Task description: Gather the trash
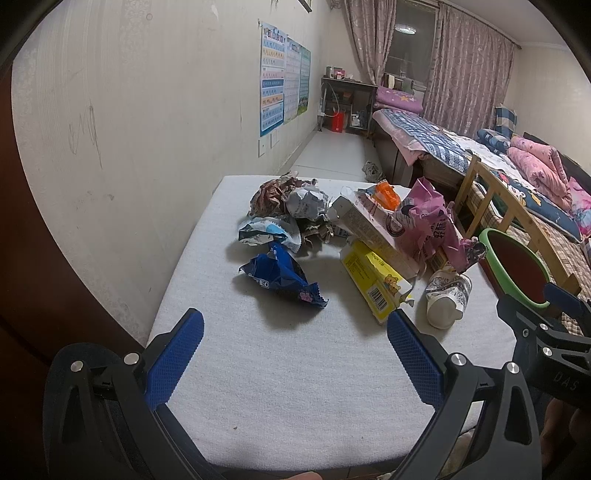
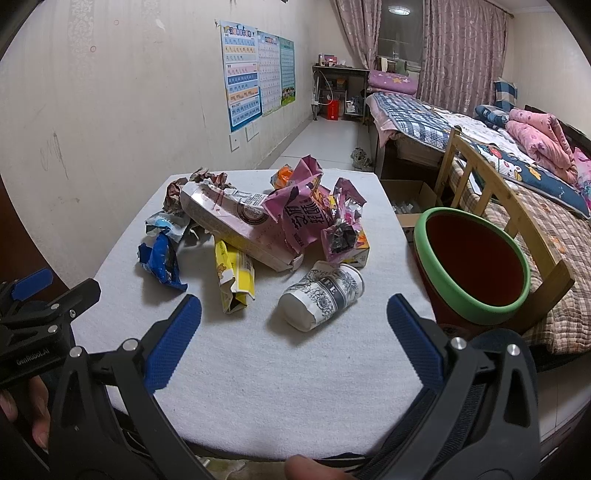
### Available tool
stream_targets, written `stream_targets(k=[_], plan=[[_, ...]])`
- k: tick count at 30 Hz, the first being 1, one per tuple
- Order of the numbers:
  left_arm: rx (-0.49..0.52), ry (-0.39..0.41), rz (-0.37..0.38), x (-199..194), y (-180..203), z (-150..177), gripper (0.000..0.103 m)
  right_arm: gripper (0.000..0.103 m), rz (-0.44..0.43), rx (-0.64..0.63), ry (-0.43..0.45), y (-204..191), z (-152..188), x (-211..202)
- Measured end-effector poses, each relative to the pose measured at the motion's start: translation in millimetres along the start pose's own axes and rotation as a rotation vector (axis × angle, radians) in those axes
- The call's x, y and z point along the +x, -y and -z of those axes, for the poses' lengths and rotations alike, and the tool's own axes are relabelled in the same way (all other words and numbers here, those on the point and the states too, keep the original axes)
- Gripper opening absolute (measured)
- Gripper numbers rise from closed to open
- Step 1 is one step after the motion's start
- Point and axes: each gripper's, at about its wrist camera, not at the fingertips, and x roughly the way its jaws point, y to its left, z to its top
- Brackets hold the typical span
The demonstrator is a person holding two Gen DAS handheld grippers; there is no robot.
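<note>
Trash is lying piled in the middle of the worktop, so the right tool, gaping wide and holding nothing like the left tool, is needing to pinch the lower-middle paper cup gently and drop it into the green-rimmed bin at right.

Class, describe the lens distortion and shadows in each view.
Left wrist view: dark vignette at the corners, wall bowed, soft shadow beside the blue wrapper. Right wrist view: same vignette, table edge curved, cup casting a faint shadow.

Cream wall with posters — curtained window, bed.
</note>
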Motion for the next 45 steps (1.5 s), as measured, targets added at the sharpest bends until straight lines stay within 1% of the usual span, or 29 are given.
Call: stream_targets(k=[14, 18, 24, 28, 30, 33, 36, 39, 41, 42, 43, 45], plan=[[-0.004, -0.01, 0.001, 4, 0, 5, 0.095, 0.099, 0.0, 0.0, -0.003, 0, 0, 0], [-0.01, -0.022, 0.002, 8, -1, 6, 0.095, 0.099, -0.002, 0.005, -0.025, 1, 1, 6], [-0.015, -0.08, 0.0, 18, -2, 5, 0.095, 0.099, -0.001, 0.01, -0.059, 2, 2, 15], [-0.01, -0.126, 0.0, 26, -1, 7, 0.095, 0.099, -0.001, 0.022, -0.104, 4, 2, 25], [-0.022, -0.146, 0.021, 28, -3, 6, 0.095, 0.099, -0.007, 0.047, -0.143, 9, 2, 33], [-0.047, -0.206, 0.077, 41, -7, 5, 0.095, 0.099, -0.023, 0.095, -0.19, 18, 2, 43], [-0.075, -0.267, 0.098, 55, -11, 3, 0.095, 0.099, -0.025, 0.146, -0.226, 31, -1, 55], [-0.076, -0.27, 0.091, 65, -11, -5, 0.095, 0.099, -0.015, 0.17, -0.246, 40, -6, 67], [-0.11, -0.26, 0.105, 73, -15, -12, 0.095, 0.099, -0.018, 0.19, -0.256, 45, -10, 73], [-0.14, -0.254, 0.097, 79, -18, -16, 0.095, 0.099, -0.027, 0.209, -0.27, 49, -11, 78], [-0.154, -0.266, 0.092, 85, -20, -18, 0.095, 0.099, -0.033, 0.222, -0.28, 52, -12, 81], [-0.142, -0.33, 0.066, 101, -20, -23, 0.095, 0.099, -0.038, 0.24, -0.321, 55, -12, 92]])
